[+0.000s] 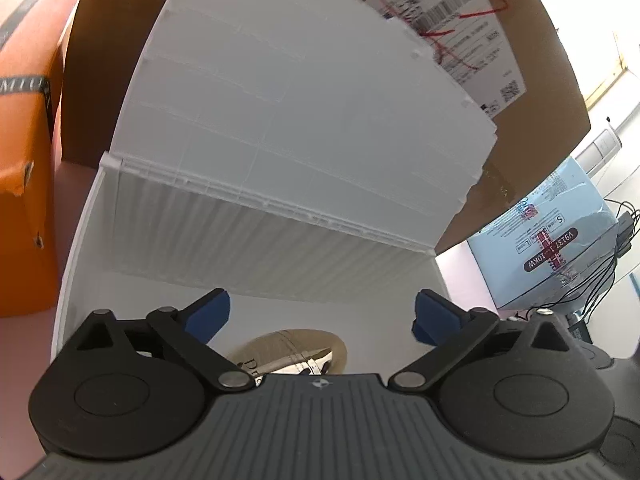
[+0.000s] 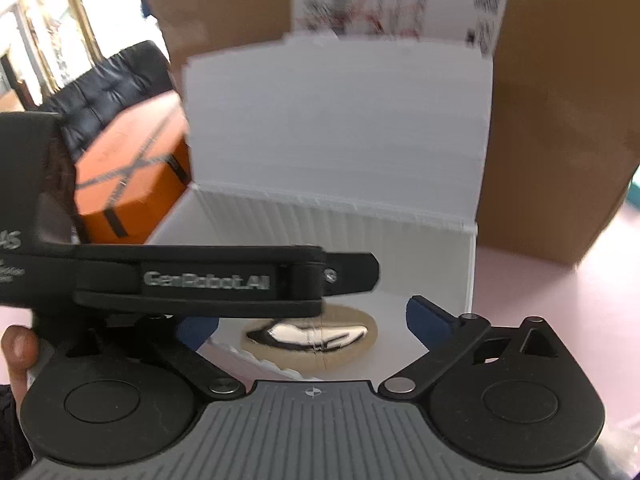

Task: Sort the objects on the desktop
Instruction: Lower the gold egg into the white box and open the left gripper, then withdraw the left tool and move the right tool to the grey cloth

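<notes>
Right wrist view shows one beige compact (image 2: 312, 338) already in your white box (image 2: 340, 220) — both grippers' jaws spread, empty; what remains to sort is unseen.

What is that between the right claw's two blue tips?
Between the right gripper fingertips lies a beige round compact with a shiny top, on the open white box floor, seen in the right wrist view.

— Item one?
— White corrugated plastic box (image 2: 472, 272), lid (image 2: 340, 120) open and standing upright at the back; it lies straight ahead of both sets of jaws.
— Item two?
— Tan oval compact (image 2: 312, 340) with a mirror-bright top (image 1: 304, 364), lying flat on the box floor, below and between the jaws.
</notes>
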`<state>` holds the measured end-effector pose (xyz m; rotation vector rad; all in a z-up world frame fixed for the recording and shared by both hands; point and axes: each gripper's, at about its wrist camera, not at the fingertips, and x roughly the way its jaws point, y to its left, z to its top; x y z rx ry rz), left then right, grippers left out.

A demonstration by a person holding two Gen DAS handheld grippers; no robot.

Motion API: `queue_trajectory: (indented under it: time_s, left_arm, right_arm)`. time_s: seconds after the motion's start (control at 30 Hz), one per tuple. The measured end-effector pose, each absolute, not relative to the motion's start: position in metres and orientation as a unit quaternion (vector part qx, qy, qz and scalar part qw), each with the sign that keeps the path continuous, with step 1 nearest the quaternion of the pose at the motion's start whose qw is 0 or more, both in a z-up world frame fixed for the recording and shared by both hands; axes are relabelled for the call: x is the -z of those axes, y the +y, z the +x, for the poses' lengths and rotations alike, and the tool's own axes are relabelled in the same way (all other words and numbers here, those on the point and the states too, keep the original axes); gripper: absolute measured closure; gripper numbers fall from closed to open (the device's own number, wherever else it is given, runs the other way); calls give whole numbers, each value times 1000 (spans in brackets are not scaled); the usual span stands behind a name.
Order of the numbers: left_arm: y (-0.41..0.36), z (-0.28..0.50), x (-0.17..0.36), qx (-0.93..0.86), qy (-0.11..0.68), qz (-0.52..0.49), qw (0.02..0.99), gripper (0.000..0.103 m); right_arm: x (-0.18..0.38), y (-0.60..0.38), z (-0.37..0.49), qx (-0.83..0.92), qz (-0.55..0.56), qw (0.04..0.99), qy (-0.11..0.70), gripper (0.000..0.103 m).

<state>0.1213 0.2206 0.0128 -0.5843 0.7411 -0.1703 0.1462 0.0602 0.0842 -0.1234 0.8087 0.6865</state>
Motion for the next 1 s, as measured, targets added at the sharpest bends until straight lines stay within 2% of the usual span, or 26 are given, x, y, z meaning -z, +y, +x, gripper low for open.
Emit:
queue_trajectory:
  time_s: [0.1, 0.3, 0.4, 0.5, 0.7, 1.0]
  left_arm:
    - [213, 111, -31, 74, 333, -259, 904, 0]
    - [190, 90, -75, 54, 242, -225, 942, 0]
    - [185, 68, -92, 45, 178, -236, 954, 0]
    - [175, 58, -102, 55, 167, -225, 958, 0]
    - [142, 47, -106, 79, 161, -201, 963, 0]
    - [100, 38, -89, 89, 154, -157, 971, 0]
  right_arm:
    - [-91, 56, 126, -319, -70, 889, 320, 0]
    - [-95, 31, 55, -298, -104, 944, 93, 0]
    - [-93, 14, 27, -280, -96, 954, 48, 0]
    - [-91, -6, 11, -261, -73, 962, 27, 0]
    - [-91, -58, 9, -231, 41, 972, 29, 0]
    - [-75, -112, 14, -194, 54, 979, 38, 0]
